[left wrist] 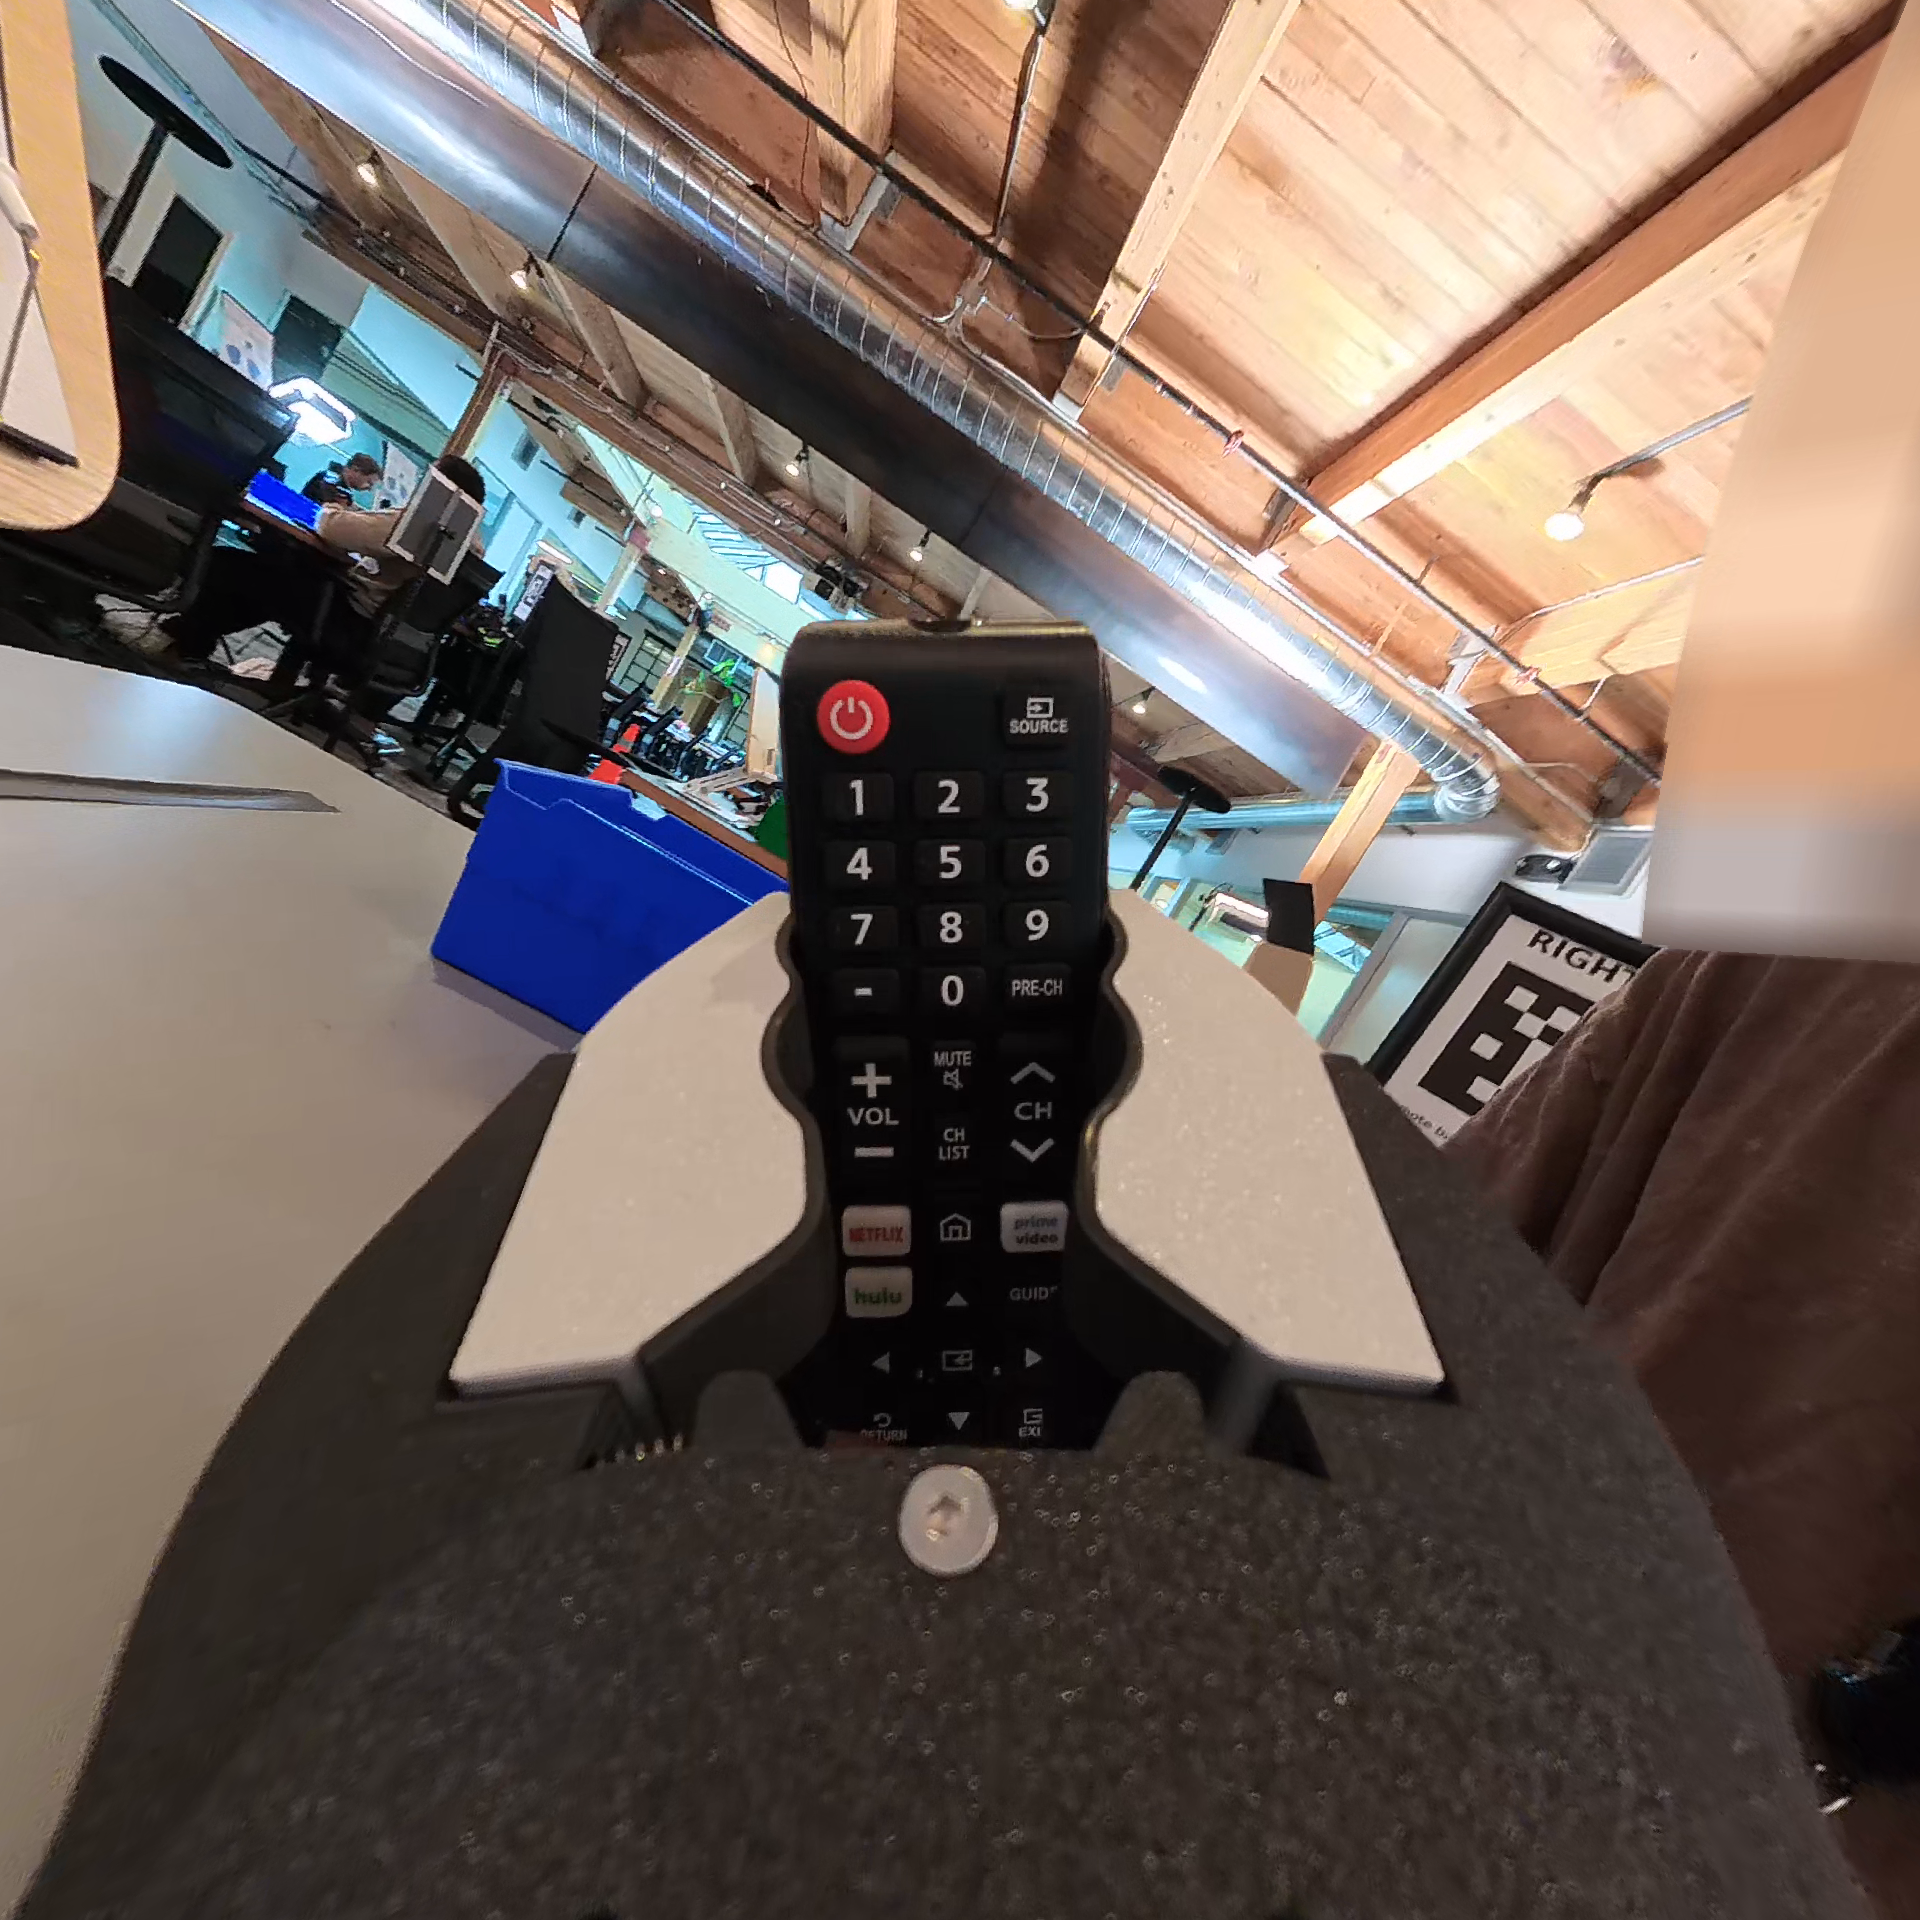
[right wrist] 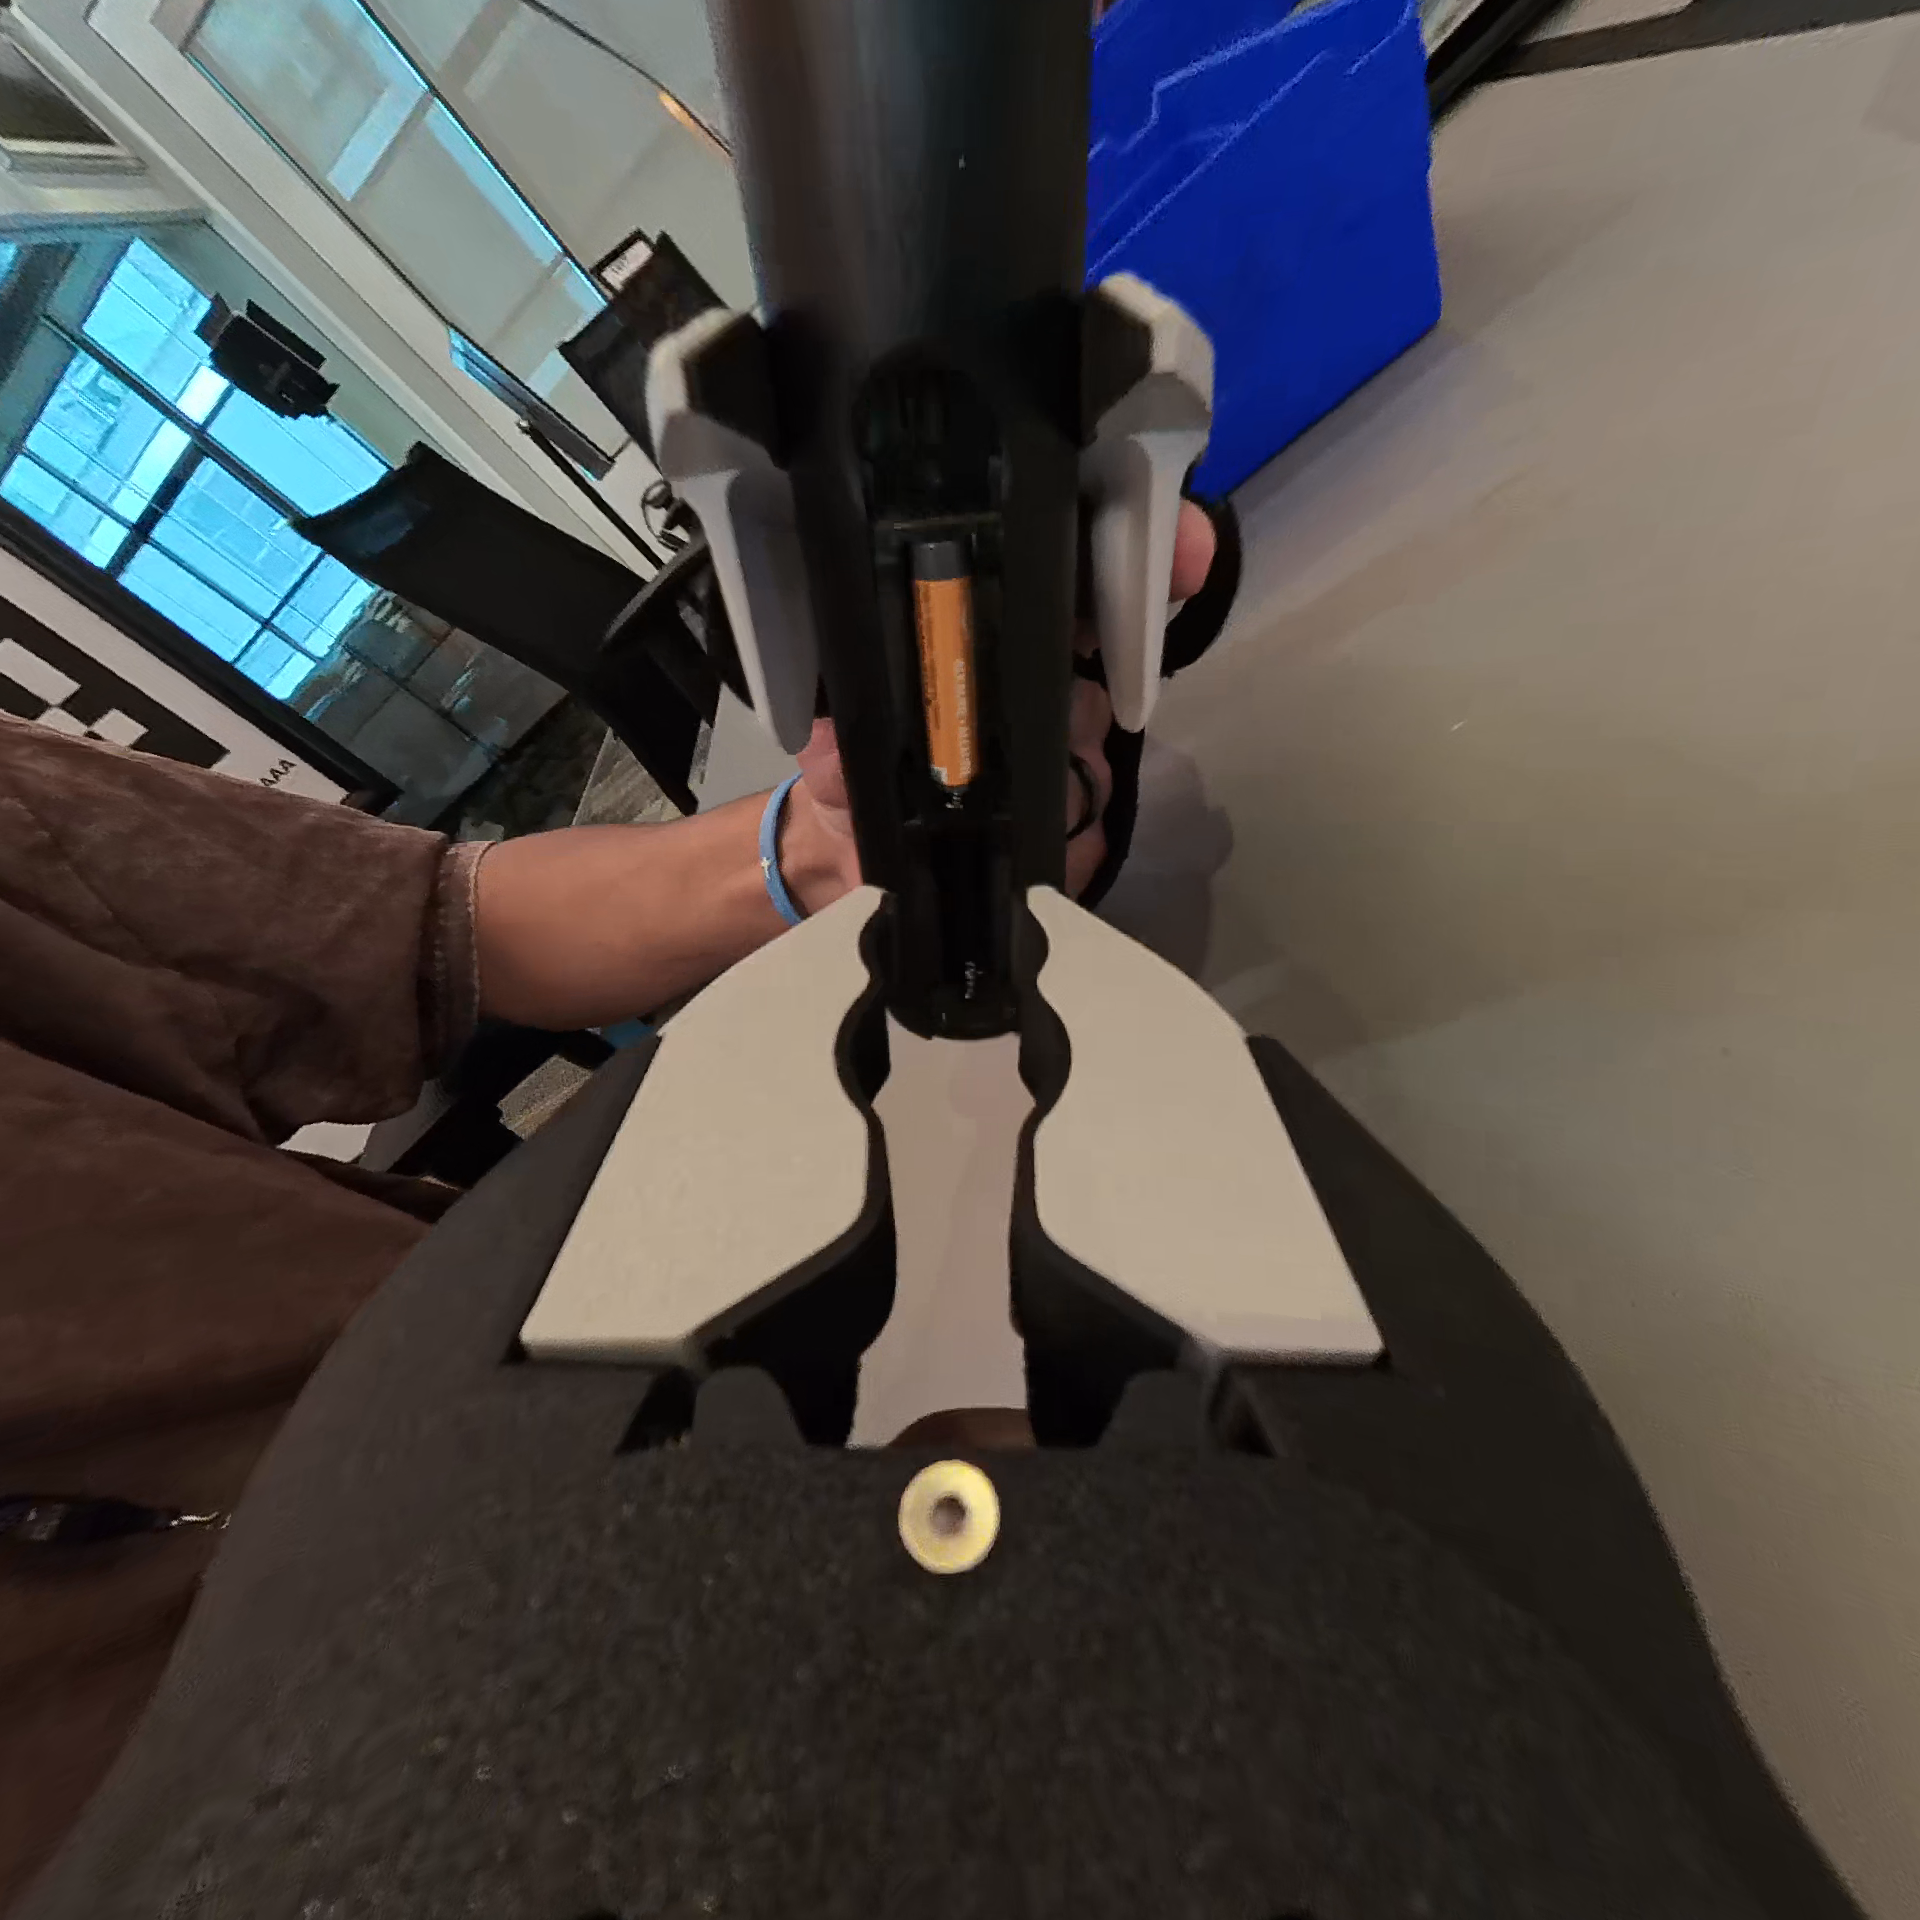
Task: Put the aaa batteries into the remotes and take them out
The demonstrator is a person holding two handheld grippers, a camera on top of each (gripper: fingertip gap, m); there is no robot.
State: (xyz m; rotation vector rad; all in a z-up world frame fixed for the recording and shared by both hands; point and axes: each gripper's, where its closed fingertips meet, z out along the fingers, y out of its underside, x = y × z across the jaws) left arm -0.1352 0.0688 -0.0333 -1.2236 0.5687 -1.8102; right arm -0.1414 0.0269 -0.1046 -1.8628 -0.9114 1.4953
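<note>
while the left gripper (left wrist: 951, 1039) clamps the remote (left wrist: 945, 935) upright (buttons facing its camera), the open back faces the right gripper (right wrist: 956, 966). one battery (right wrist: 948, 665) sits inside; the right jaws stand apart around the remote's end, gripping nothing.

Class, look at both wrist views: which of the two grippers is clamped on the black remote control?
The left gripper: its grey fingers clamp the black remote control. The right gripper only straddles the remote's end by the orange battery.
</note>
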